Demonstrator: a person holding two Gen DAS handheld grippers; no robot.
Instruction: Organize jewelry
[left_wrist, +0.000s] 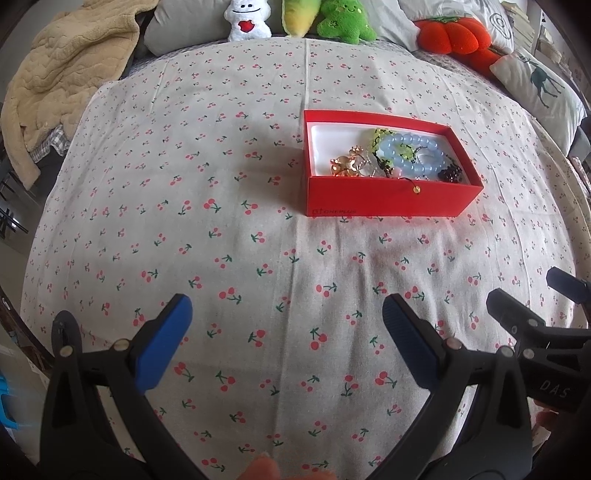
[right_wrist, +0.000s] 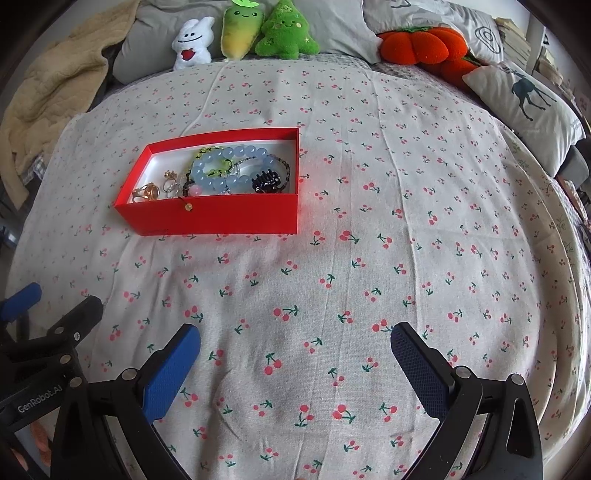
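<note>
A red open box sits on the cherry-print cloth. Inside lie a pale blue bead bracelet, a green bead piece, gold rings, and a black hair claw. A thin cord with a gold bead hangs over the front wall. My left gripper is open and empty, well short of the box. My right gripper is open and empty, near and to the right of the box. It also shows in the left wrist view.
The cherry-print cloth covers a bed. Plush toys, an orange pumpkin cushion and a deer pillow line the far edge. A beige blanket lies far left.
</note>
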